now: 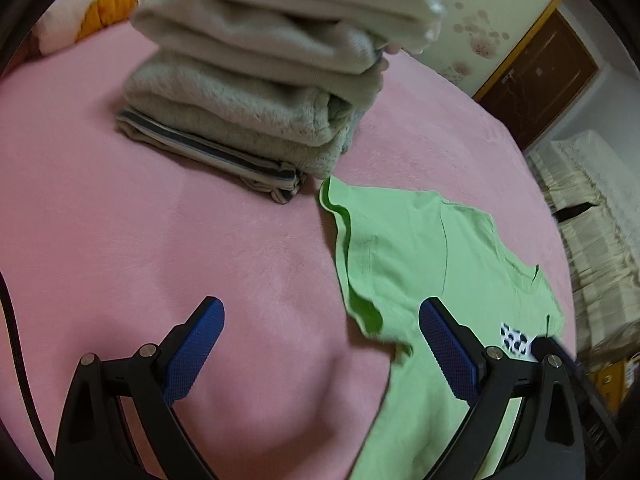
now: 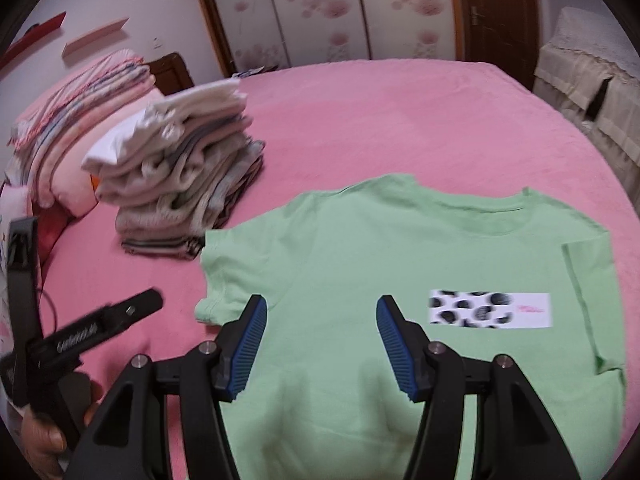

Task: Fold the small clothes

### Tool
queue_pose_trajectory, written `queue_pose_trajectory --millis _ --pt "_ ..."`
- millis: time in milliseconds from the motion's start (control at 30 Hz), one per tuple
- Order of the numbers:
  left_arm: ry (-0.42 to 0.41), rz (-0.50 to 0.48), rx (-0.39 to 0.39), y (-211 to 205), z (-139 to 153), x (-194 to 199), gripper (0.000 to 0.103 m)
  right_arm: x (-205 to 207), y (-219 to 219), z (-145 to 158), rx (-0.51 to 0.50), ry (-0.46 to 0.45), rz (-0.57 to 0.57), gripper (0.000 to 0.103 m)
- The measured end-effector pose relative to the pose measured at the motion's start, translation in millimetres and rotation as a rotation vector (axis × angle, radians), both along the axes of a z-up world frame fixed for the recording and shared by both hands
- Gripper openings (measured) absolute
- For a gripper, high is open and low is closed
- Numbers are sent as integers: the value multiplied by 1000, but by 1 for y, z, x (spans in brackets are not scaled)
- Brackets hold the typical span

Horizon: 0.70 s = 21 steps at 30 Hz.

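A light green T-shirt (image 2: 360, 248) lies spread flat on a pink bedspread (image 2: 400, 120), chest side up, its neckline toward the far side of the bed. A white rectangular print with dark blotches (image 2: 490, 308) sits on the chest, to the right of the middle. The left sleeve ends near the foot of a pile of clothes; the right sleeve reaches toward the right edge of the bed.

The right gripper (image 2: 320, 312) hangs over the lower middle of the shirt with its blue-padded fingers (image 2: 250, 344) set apart; nothing is between them and the pads do not press the cloth. The left gripper (image 1: 320, 344) is just to the left, over the shirt's left edge, its jaws spread wide and empty: one finger is above bare bedspread, the other above green cloth. In the right wrist view a hand (image 2: 40, 440) grasps that gripper's black handle at the near left.

To the far left of the shirt stands a stack of folded clothes (image 2: 184, 184), mostly grey and white, with a striped piece at the bottom. Behind it, farther left, lies a pile of folded pink bedding (image 2: 80, 112). Beyond the bed are wardrobe doors with a pink flower pattern (image 2: 320, 12), a dark wooden door (image 2: 496, 12), and at the right a piece of furniture under a pale cover (image 2: 588, 92).
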<state>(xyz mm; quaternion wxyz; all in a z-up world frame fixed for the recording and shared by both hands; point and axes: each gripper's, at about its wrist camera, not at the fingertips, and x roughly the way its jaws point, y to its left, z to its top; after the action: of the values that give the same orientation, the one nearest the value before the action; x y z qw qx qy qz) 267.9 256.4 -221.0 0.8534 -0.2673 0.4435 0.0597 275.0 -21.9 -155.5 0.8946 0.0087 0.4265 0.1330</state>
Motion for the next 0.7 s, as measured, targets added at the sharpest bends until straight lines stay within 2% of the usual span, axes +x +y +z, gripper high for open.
queue_pose_trajectory --millis 67,200,367,433,500,533,567,600,633,700 --pt "0 -9 -33 3 -12 12 92 4 8 -11 1 10 2 58" --pt "0 -21 -71 6 -35 39 89 7 12 -25 19 28 0 58" --pt "-20 -16 -67 6 -47 62 87 10 11 -37 18 40 -2 57" --pt "-40 -25 -60 3 -47 71 80 12 10 -41 19 51 -6 57" --pt "-35 -46 -48 -2 -49 83 55 13 6 -46 26 66 -12 57" --pt "-26 -60 -44 -5 -50 89 45 14 5 -47 29 69 -15 57" --pt "-20 -71 -46 -8 -51 93 20 14 4 -48 31 71 -18 57" --pt "-16 -88 -58 -11 -51 97 6 14 2 -49 35 71 -22 57" --pt "-12 -97 -61 -15 -50 98 6 14 1 -49 36 69 -24 57" --pt "-26 -100 -4 -24 -43 100 5 15 -1 -49 35 68 -30 57"
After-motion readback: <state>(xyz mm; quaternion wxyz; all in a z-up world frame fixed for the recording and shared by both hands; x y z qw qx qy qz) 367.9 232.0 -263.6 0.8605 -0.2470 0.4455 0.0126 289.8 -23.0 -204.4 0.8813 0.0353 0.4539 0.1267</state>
